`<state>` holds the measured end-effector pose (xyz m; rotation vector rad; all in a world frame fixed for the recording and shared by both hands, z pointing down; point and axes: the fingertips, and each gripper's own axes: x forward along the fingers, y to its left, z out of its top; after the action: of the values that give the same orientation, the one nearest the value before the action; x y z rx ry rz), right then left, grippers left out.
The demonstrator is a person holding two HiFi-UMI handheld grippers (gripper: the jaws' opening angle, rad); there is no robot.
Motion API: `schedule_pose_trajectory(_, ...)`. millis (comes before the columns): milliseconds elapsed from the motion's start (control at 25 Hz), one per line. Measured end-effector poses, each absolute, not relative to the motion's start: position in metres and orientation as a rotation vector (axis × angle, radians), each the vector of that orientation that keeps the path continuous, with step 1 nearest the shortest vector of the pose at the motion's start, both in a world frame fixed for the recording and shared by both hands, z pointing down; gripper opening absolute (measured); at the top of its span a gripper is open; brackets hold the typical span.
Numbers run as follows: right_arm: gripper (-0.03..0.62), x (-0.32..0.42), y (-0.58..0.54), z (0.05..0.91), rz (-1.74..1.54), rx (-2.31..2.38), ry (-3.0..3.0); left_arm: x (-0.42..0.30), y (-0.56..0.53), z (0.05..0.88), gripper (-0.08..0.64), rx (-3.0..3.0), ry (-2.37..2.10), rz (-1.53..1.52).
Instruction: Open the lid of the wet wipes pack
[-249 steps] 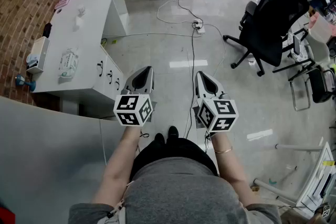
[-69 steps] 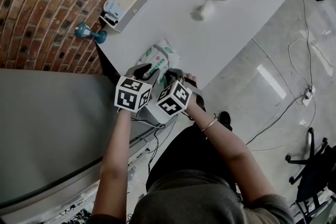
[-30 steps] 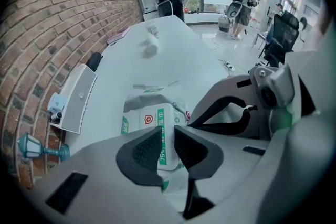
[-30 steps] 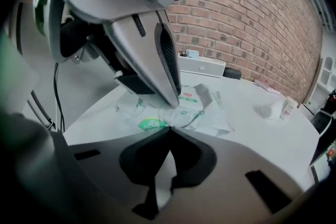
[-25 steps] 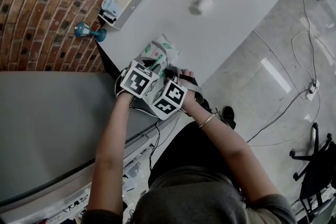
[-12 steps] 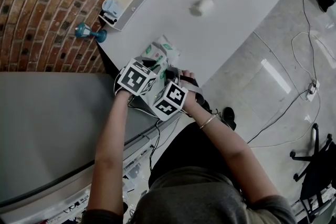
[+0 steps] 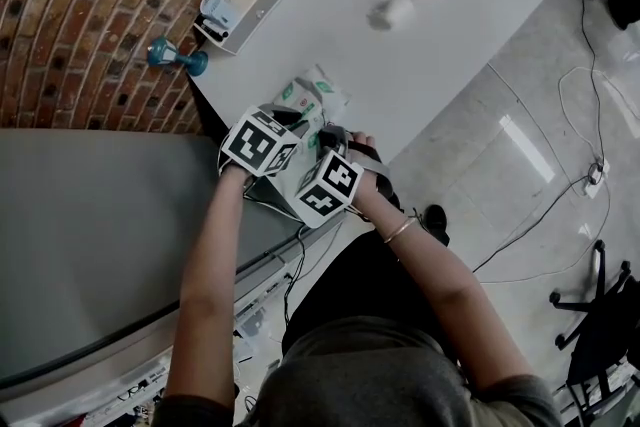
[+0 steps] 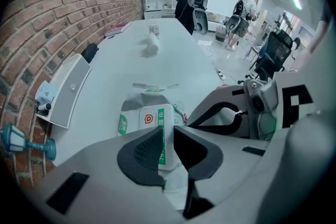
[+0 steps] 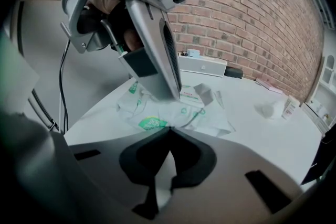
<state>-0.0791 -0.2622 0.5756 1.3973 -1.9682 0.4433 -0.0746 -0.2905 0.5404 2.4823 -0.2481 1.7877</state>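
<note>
White-and-green soft wet wipes pack [image 8: 149,115]: on white surface [image 8: 121,68], beneath left gripper [image 8: 168,129] tips
Left gripper: jaws slightly apart
Right gripper [image 9: 168,131]: jaws closed, at pack's near edge

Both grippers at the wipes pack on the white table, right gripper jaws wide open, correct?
No: the right gripper has its jaws shut, per the right gripper view. It and the left gripper are at the wipes pack on the white table.

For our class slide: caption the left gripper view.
Left gripper, jaws slightly apart, over the wet wipes pack lid on a white table.
</note>
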Motion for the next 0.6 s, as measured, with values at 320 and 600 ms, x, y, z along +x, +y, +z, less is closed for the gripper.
schedule_pose_trajectory(320,0.005,-0.079,-0.261,0.576,0.464,1.378,-1.976,-0.075,-0.291,0.539,0.074,2.461,-0.216,1.734)
schedule_pose_trajectory(600,0.005,-0.078,-0.261,0.578,0.456,1.374,-1.97,-0.076,-0.301,0.526,0.063,2.463,-0.235,1.671)
